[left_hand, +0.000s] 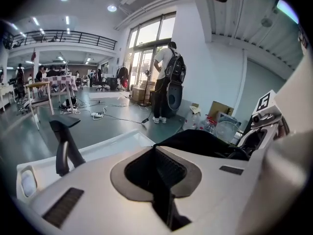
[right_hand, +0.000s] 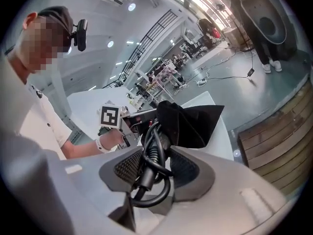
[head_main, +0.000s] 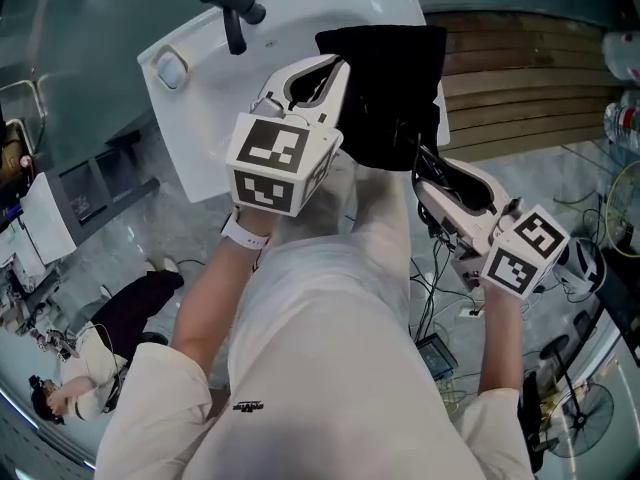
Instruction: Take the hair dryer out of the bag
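While right arm (head_main: pixel 500 358) reaches forward, its hand-held gripper (right_hand: pixel 159 148) clamps cord (right_hand: pixel 146 180).

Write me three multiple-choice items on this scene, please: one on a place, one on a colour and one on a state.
1. Where is the bag?
A. on the floor
B. over the white basin
C. on a chair

2. What colour is the bag?
A. black
B. red
C. white

3. What is the right gripper doing?
A. standing open and empty
B. clamping a coiled cord
C. holding the faucet

Answers:
1. B, since the head view shows it over the basin's right part.
2. A, since it is black in every view.
3. B, since the right gripper view shows the cord pinched between its jaws.
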Available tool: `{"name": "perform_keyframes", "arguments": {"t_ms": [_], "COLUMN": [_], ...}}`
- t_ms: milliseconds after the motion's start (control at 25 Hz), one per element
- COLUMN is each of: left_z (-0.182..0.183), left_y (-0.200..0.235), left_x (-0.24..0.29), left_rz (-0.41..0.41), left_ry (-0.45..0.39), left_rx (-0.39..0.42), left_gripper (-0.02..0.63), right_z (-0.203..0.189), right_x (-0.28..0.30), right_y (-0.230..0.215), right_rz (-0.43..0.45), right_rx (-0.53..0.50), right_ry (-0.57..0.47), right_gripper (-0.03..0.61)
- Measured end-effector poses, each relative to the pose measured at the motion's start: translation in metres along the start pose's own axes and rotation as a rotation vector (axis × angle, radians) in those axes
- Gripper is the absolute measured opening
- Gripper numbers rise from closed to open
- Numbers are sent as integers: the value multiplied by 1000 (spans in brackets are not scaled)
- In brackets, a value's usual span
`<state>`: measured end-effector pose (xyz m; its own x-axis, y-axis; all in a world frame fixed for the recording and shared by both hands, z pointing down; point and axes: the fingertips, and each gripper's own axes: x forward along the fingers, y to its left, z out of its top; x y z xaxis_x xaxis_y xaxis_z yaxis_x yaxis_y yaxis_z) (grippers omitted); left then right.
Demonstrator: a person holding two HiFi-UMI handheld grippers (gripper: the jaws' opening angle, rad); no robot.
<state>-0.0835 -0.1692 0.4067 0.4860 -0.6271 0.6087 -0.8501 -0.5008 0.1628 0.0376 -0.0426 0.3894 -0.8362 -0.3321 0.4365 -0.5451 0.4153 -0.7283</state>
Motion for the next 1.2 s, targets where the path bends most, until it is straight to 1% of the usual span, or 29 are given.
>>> {"name": "perform_keyframes", "arguments": {"t_ms": [160, 360, 480, 640, 880, 1040, 1120, 1200], "left_z": [-7, -12, -18, -26, -37, -41, -45, -47], "left_y": [12, 27, 34, 39, 41, 38, 37, 37], "left_x": [2, 2, 2, 8, 8, 6, 3, 4], "left_rz": [-10, 36, 41, -1, -59, -136, -163, -167], "left_ry": [18, 26, 32, 36, 19, -17, -30, -35], "left_rx": [-64, -96, -127, -180, -215, -281, -288, -277], "left_gripper": [21, 21, 21, 21, 21, 21, 21, 21], "right_z": [3, 5, 4, 8, 8, 6, 4, 4], "right_x": [1, 4, 4, 2, 1, -3, -4, -4], "right_y": [5, 12, 16, 20, 30, 40, 47, 48], "right_rz": [25, 41, 53, 63, 65, 75, 80, 83], "right_rx": [-6, -7, 2, 2, 16, 28, 32, 37], "right_ry": [22, 44, 55, 61, 61, 50, 44, 41], "right_gripper": [189, 189, 189, 189, 189, 189, 189, 189]}}
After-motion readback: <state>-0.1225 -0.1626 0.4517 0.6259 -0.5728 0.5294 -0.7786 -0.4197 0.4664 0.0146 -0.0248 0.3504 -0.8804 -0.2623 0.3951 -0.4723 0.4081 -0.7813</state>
